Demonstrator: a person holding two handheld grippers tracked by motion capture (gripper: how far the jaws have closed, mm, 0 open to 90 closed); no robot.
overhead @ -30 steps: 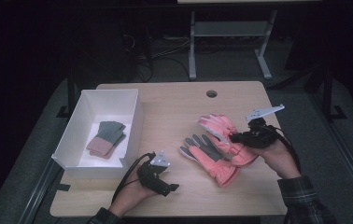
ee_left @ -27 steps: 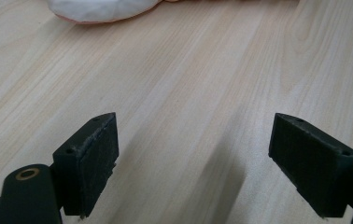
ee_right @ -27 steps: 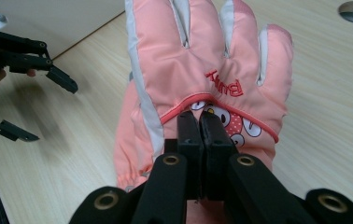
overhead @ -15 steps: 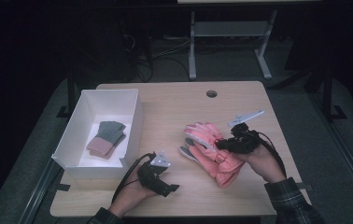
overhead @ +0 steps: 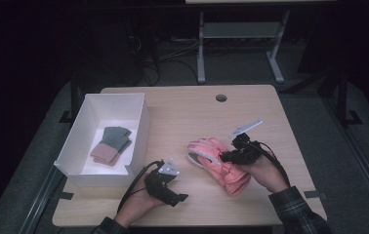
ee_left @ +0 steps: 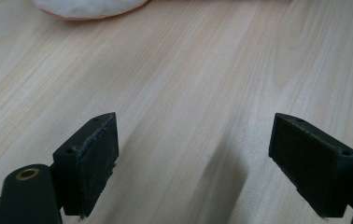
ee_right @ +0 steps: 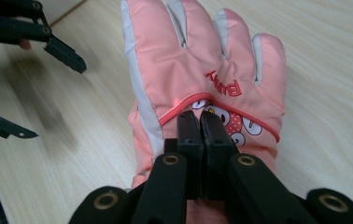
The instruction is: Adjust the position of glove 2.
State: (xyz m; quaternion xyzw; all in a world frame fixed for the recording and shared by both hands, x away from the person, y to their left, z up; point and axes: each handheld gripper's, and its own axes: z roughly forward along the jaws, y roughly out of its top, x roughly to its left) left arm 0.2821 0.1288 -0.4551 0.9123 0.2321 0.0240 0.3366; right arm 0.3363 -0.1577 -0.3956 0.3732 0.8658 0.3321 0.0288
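On the table (overhead: 182,112) I count two hand-held grippers, one white bin (overhead: 82,141) and pink glove material at my right gripper (overhead: 225,157); whether that is one glove or a stacked pair I cannot tell from the high view. Folded items (overhead: 112,145) lie in the bin; their number is unclear.

Right gripper: jaws closed together, pinching the fabric of the pink glove (ee_right: 202,88) at the back of the hand, just above the cuff. The glove lies directly under and ahead of these jaws. Its long axis runs along the gripper's line of sight, fingers pointing away from the gripper, cuff toward it.

Left gripper (overhead: 170,192): jaws wide apart over bare wood, nothing between them. The glove sits well ahead of it, with a pale edge (ee_left: 88,7) at the top of the left gripper view.
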